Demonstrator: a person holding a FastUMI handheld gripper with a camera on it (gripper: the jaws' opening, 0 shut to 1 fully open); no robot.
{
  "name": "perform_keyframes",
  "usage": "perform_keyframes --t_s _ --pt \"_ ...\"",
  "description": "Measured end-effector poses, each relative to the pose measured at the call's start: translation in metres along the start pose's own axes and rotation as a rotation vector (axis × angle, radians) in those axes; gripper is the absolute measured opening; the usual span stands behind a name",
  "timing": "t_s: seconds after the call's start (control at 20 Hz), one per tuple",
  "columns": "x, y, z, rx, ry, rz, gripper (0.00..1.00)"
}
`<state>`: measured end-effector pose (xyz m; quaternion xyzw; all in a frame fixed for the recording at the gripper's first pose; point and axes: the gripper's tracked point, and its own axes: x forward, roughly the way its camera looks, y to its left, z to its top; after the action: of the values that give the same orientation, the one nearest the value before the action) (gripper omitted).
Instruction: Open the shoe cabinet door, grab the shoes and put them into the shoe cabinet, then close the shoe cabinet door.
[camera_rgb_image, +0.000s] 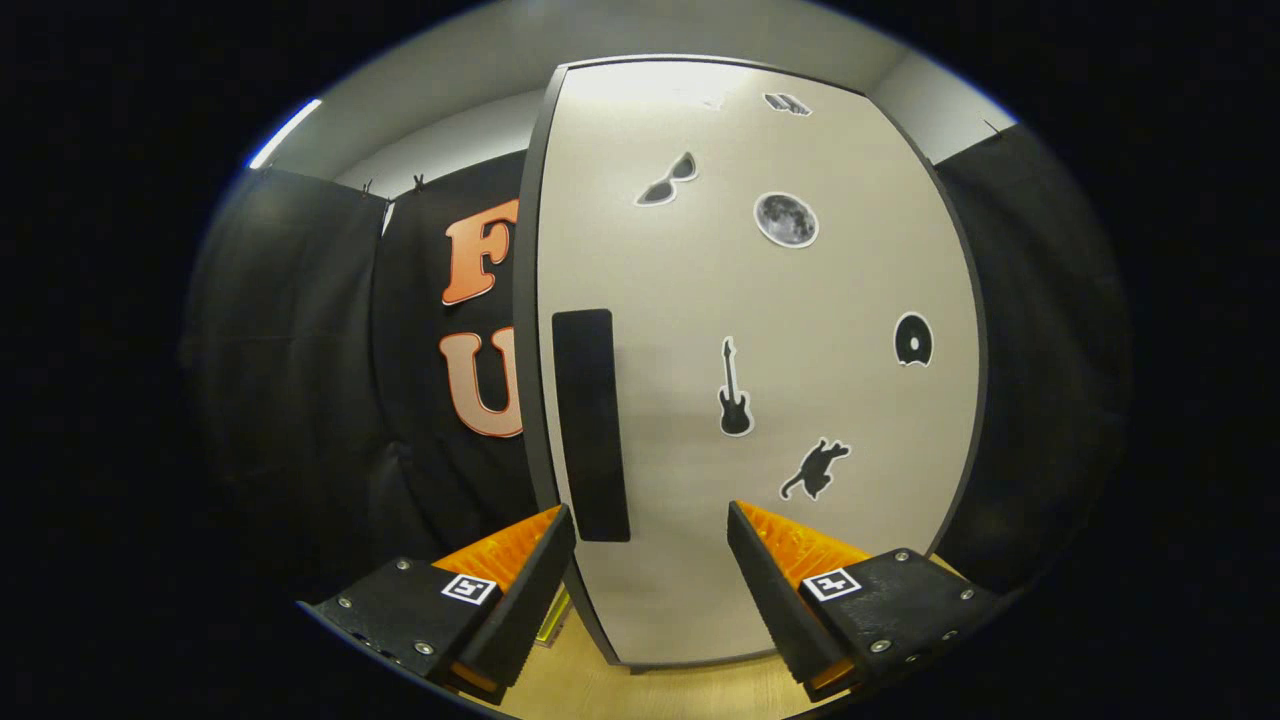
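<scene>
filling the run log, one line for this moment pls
phase: at cabinet door | gripper: fingers open, facing door front | handle: just ahead of fingers, untouched | door: looks shut

The gripper (650, 525) has wedge-shaped fingers (770, 585) with ribbed inner faces. Each black mount carries screws and one square, apparently fiducial, marker.
</scene>
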<state>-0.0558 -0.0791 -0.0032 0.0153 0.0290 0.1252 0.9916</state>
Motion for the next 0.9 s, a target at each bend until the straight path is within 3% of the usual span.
perform_keyframes --t_s 0.35,0.9 --pt "-0.084 -0.037 0.016 -0.027 -0.005 -0.087 0.96" --pt "-0.219 -0.054 0.04 -0.049 -0.018 -0.151 0.95"
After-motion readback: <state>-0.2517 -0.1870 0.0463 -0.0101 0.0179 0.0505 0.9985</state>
